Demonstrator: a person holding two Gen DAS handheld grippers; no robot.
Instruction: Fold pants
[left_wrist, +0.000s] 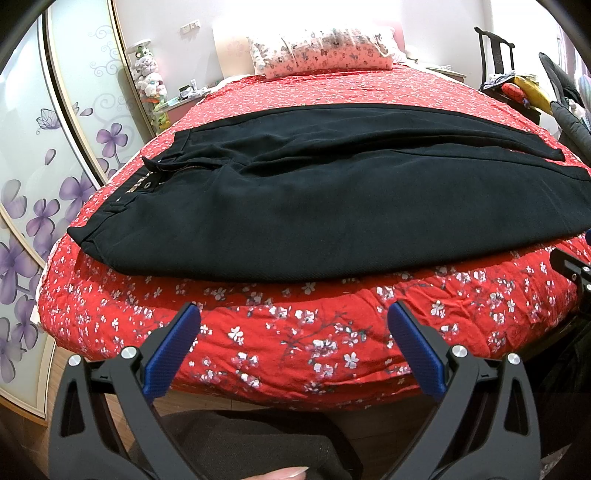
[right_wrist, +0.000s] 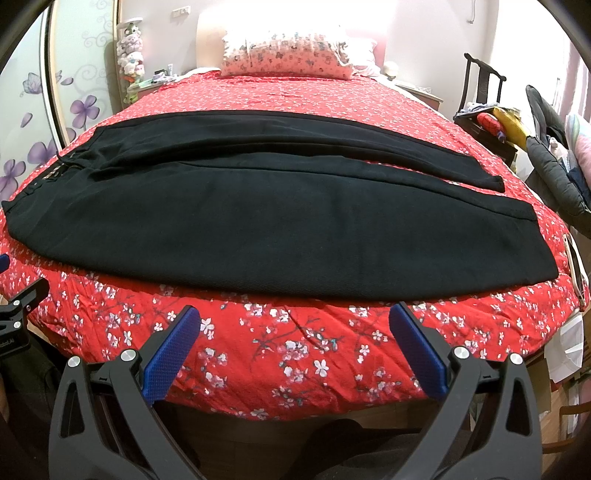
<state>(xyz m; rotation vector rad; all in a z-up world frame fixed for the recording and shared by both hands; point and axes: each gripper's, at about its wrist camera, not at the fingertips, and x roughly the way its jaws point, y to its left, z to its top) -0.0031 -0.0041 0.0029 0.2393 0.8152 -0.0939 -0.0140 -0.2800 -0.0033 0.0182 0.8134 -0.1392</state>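
Note:
Black pants (left_wrist: 314, 206) lie spread flat across a bed with a red flowered cover (left_wrist: 295, 343), waistband at the left, leg ends at the right, the legs side by side. They also show in the right wrist view (right_wrist: 258, 218). My left gripper (left_wrist: 293, 314) is open and empty, held above the bed's near edge, short of the pants' near hem. My right gripper (right_wrist: 295, 317) is open and empty at the same edge, further right. Part of each gripper shows at the other view's side edge.
A pink pillow (left_wrist: 321, 51) lies at the bed's head. A flowered sliding wardrobe door (left_wrist: 55, 155) stands at the left. A dark chair (right_wrist: 484, 92) piled with things and a grey garment (right_wrist: 554, 173) stand at the right. A phone (right_wrist: 577, 266) lies on the bed's right edge.

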